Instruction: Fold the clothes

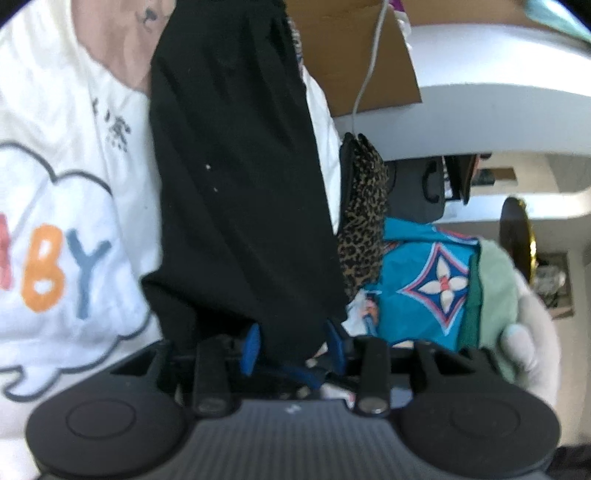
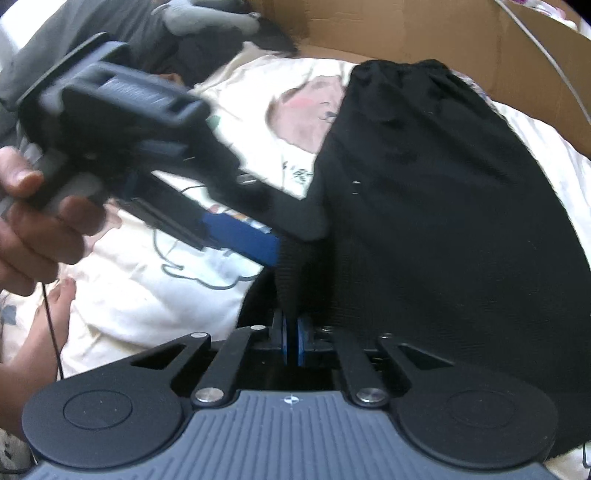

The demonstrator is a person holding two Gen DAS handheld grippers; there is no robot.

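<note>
A black garment [image 1: 236,177] hangs down over a white printed T-shirt [image 1: 62,206] and runs in between the blue pads [image 1: 254,347] of my left gripper [image 1: 295,345]. The pads stand a little apart with a thick bunch of the cloth filling the gap. In the right wrist view the black garment [image 2: 443,221] spreads to the right, and my right gripper [image 2: 292,343] is shut on its ribbed hem [image 2: 293,280]. The left gripper [image 2: 284,240], blurred and held by a hand [image 2: 33,229], meets the same hem just above.
The white T-shirt [image 2: 155,295] lies under the garment. A cardboard box [image 2: 424,33] stands behind, with a white cable [image 1: 365,77] across it. A leopard-print piece [image 1: 364,225], blue patterned cloth [image 1: 424,284] and green cloth [image 1: 495,295] are piled to the right.
</note>
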